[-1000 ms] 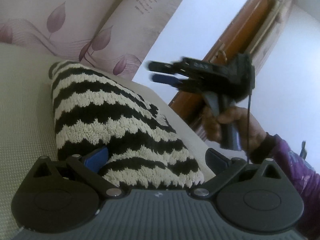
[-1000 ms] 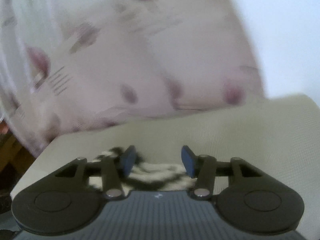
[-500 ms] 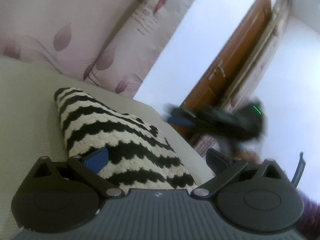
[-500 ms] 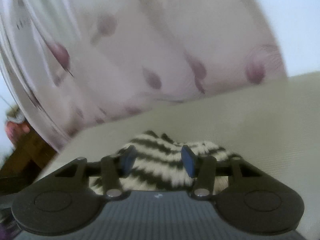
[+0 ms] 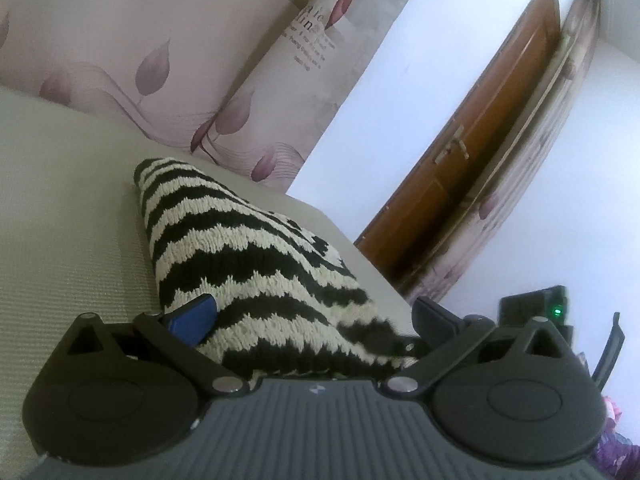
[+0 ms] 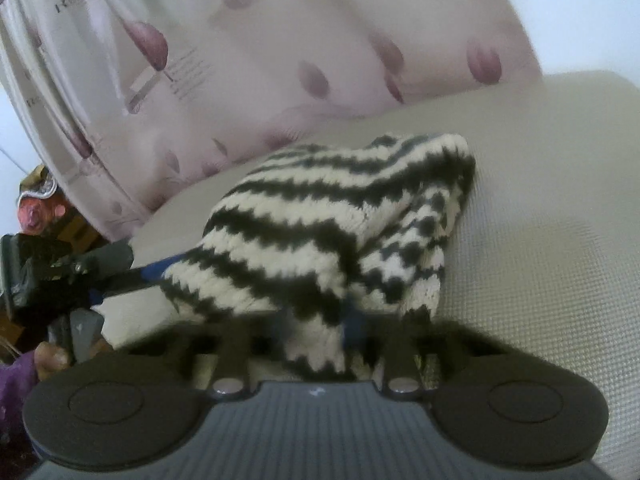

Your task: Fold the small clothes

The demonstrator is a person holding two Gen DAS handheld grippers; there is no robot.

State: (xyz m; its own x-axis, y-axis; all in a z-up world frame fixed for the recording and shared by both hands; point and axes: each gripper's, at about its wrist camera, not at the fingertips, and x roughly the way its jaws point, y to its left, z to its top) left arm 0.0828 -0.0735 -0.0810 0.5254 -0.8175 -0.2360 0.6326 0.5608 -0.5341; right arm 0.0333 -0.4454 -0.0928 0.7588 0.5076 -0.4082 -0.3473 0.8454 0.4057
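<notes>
A black-and-cream zigzag knitted garment [image 5: 256,264] lies bunched on a pale woven surface [image 5: 60,216]. My left gripper [image 5: 312,316] is open, its blue left pad [image 5: 192,316] against the garment's near edge and the knit lying between the fingers. The garment also fills the right wrist view [image 6: 320,224]. My right gripper [image 6: 316,320] has a fold of the knit hanging between its fingers; the knit hides the pads, so I cannot tell how the jaws stand. The left gripper [image 6: 132,272] shows at the garment's left edge there.
A pink leaf-print curtain [image 5: 160,40] hangs behind the surface. A brown wooden door [image 5: 480,152] and a white wall stand at the right. The right gripper's body with a green light [image 5: 556,312] shows low right. Clutter [image 6: 36,208] sits at the far left.
The right gripper has come down from mid-air to the garment's near edge, and the knit now lies over its fingers. The left gripper has stayed open at the garment.
</notes>
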